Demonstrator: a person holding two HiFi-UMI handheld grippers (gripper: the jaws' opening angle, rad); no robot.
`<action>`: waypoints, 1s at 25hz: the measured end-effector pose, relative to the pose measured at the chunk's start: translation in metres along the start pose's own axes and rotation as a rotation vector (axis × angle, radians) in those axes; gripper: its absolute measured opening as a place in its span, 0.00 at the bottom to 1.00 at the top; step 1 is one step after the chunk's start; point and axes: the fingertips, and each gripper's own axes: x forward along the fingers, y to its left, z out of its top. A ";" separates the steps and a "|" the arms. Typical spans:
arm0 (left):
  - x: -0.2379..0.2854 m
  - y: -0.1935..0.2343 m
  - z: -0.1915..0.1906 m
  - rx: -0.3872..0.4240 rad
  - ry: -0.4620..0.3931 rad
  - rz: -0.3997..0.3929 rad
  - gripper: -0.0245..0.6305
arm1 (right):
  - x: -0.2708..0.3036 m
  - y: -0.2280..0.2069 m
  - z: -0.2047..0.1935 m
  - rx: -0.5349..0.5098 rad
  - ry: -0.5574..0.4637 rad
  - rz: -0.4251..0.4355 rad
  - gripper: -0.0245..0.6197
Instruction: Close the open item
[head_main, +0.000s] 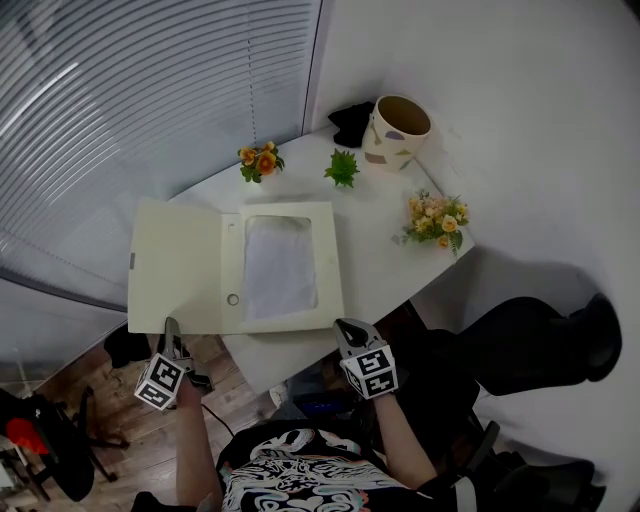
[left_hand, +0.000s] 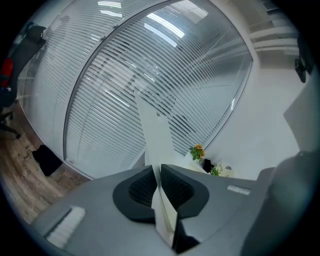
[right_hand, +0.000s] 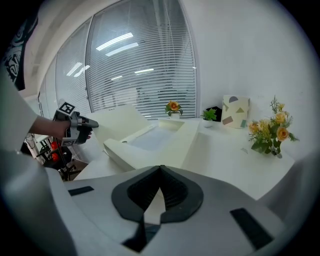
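The white desk (head_main: 390, 275) is taken up mostly by an open box file (head_main: 330, 270), laid flat with a sheet of paper (head_main: 280, 268) in it. The lid (head_main: 175, 265) is spread out left of the file, past the desk's edge. A patterned pot (head_main: 397, 130) is set behind the file, and a bouquet (head_main: 437, 220) to its right. The lid's near edge is pinched by the narrowed left tool (left_hand: 159, 175). The right tool (right_hand: 161, 172) is held at the file's near right corner, jaws pressed together on nothing.

On the white worktop (head_main: 380, 215) stand orange flowers (head_main: 260, 160), a small green plant (head_main: 342, 167), a big pot (head_main: 396, 131) — and more flowers (head_main: 437, 220).
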 end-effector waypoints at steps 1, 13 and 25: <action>0.000 -0.001 0.000 -0.003 0.001 0.000 0.07 | 0.000 0.000 0.000 0.004 -0.003 0.000 0.04; -0.004 -0.014 0.005 0.022 -0.004 -0.040 0.06 | -0.005 -0.006 0.009 0.008 -0.019 -0.049 0.04; -0.006 -0.045 0.013 0.112 -0.019 -0.113 0.04 | 0.001 -0.007 -0.001 0.003 -0.005 -0.032 0.04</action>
